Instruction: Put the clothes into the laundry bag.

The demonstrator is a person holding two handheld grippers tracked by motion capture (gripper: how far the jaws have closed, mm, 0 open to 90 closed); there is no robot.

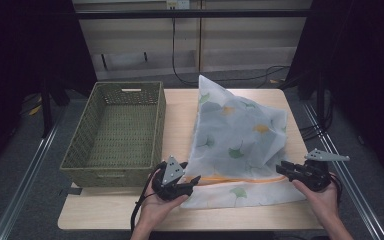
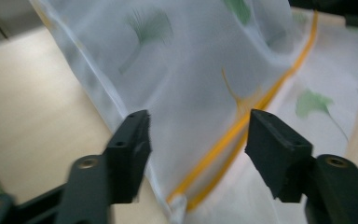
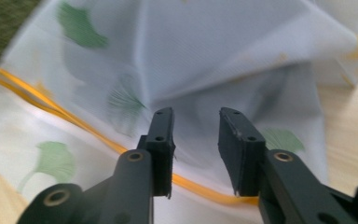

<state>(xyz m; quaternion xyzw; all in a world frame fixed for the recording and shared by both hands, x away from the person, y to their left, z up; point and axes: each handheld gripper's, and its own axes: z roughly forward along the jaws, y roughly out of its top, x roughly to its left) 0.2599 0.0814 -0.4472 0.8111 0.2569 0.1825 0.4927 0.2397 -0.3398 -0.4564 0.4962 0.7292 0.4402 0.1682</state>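
A white, see-through cloth cover (image 1: pixel 237 135) printed with green and yellow leaves stands puffed up on the right half of the wooden table (image 1: pixel 180 107). An orange stripe (image 1: pixel 240 178) runs along its near hem. At the cloth's near left corner my left gripper (image 1: pixel 196 180) is open; in the left gripper view the cloth (image 2: pixel 191 70) and stripe (image 2: pixel 242 123) lie past its spread jaws (image 2: pixel 198 135). By the near right edge my right gripper (image 1: pixel 280 169) is open too. The right gripper view shows its jaws (image 3: pixel 196 140) apart over the cloth (image 3: pixel 205 56), not pressing it.
An empty green woven basket (image 1: pixel 111 177) takes up the left half of the table, its wall close to my left gripper. Bare wood (image 1: pixel 180 212) runs along the near edge. Black cables (image 1: pixel 260 77) lie on the floor behind the table.
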